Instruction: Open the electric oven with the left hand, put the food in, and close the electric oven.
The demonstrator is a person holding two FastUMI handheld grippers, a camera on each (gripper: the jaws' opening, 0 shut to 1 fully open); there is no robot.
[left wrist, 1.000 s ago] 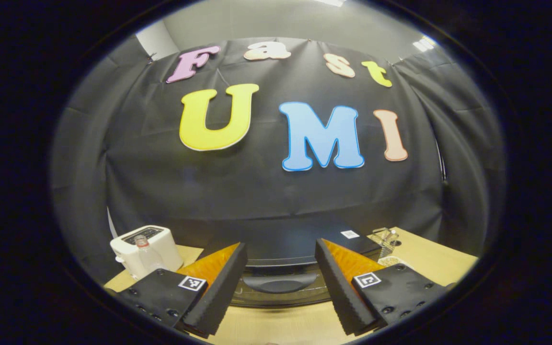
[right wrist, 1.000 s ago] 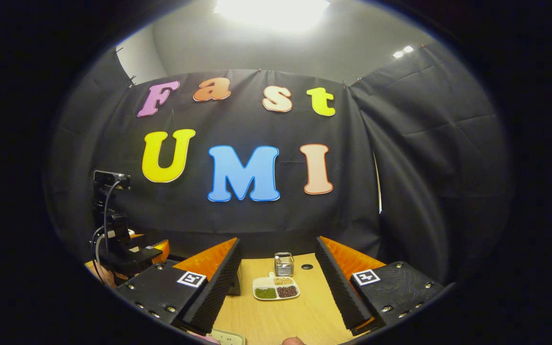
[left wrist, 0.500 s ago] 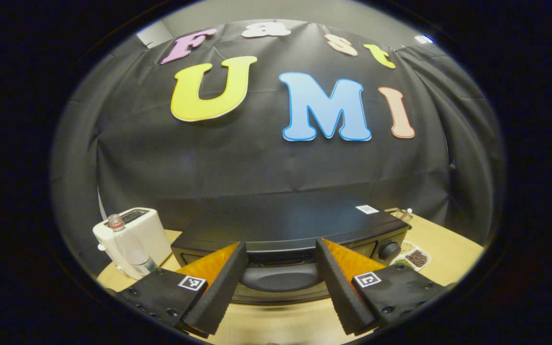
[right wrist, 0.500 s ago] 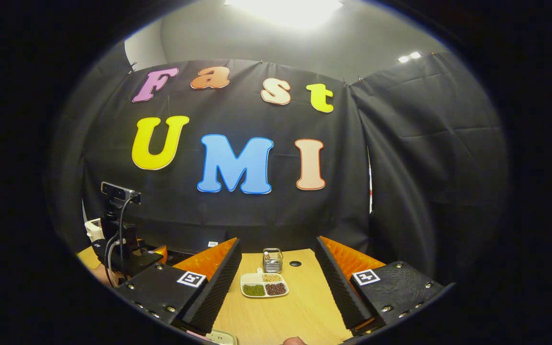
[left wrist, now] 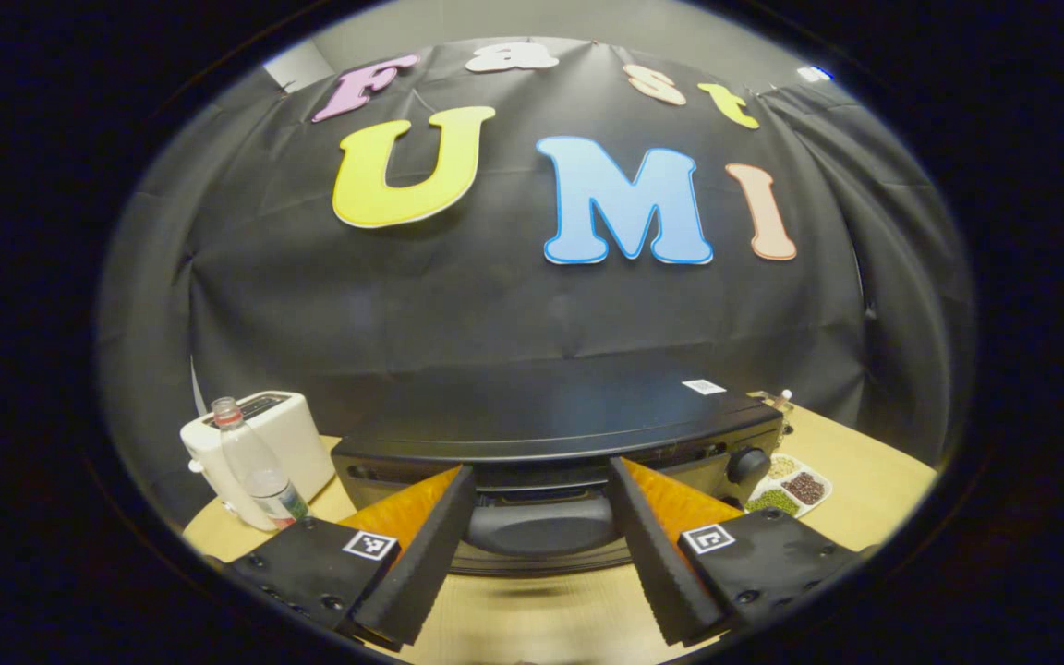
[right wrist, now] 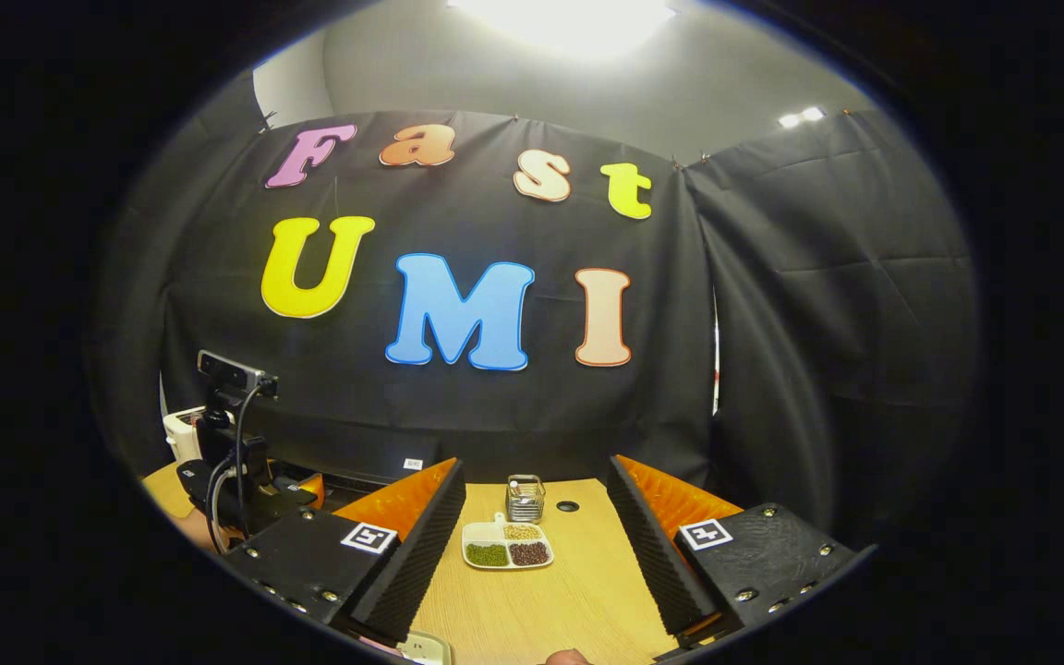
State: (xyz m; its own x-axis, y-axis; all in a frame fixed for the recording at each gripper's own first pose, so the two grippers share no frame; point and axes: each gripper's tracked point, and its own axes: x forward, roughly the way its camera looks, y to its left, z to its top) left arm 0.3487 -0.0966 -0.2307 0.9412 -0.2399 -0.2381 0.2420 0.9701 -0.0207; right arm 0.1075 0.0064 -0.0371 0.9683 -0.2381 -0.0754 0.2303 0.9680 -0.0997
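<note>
The black electric oven (left wrist: pixel 550 416) stands on the wooden table straight ahead in the left gripper view, door shut. Its curved dark handle (left wrist: pixel 541 525) lies just beyond my left gripper (left wrist: pixel 541 469), which is open, with the handle showing in the gap between its fingers and nothing held. In the right gripper view my right gripper (right wrist: pixel 537 466) is open and empty above the table. A white divided dish of beans (right wrist: pixel 506 547) lies ahead of it. The same dish (left wrist: pixel 791 485) sits right of the oven's knob (left wrist: pixel 747 465). A pale tray edge (right wrist: pixel 426 648) peeks in at the bottom.
A white toaster (left wrist: pixel 287 439) and a plastic bottle (left wrist: pixel 250 462) stand left of the oven. A small metal holder (right wrist: pixel 525 497) sits behind the dish. The left gripper's camera mount and cables (right wrist: pixel 235 434) rise at the left of the right gripper view. Black cloth walls close the booth.
The left gripper view has tilted down and the oven's front, handle and knob have come into sight. The right gripper has drifted slightly. Both stay open.
</note>
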